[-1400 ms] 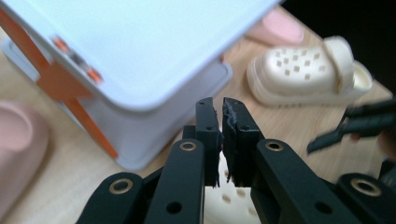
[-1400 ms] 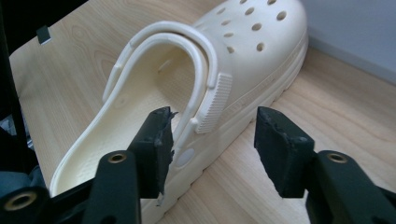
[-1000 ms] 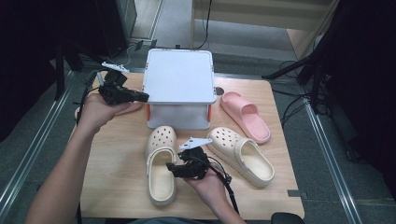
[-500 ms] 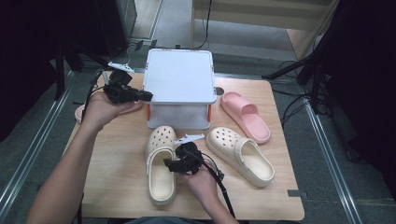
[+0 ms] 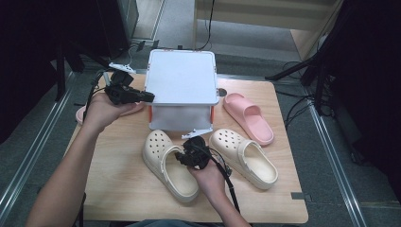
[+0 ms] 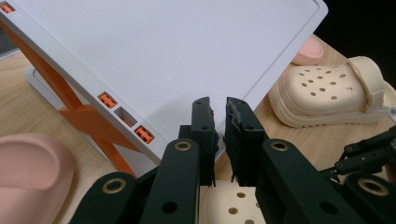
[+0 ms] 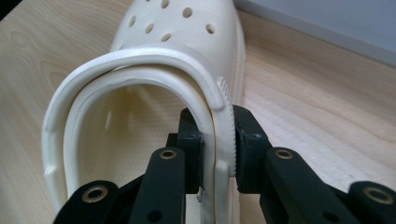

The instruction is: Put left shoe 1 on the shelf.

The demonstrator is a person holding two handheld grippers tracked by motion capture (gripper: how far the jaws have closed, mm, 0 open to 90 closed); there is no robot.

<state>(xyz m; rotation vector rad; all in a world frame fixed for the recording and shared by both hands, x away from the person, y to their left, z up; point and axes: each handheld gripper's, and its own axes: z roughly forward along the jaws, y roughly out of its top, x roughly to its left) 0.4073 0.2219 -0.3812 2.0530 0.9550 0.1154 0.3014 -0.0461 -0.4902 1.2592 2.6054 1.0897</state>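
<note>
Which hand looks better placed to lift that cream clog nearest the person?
The right. Its gripper already pinches the clog's side wall between both jaws, while the left gripper sits nearly closed beside the white box.

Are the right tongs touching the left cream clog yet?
Touching. In the right gripper view, the right tongs have just been closing and both pads now press the side wall of the left cream clog between them.
</note>
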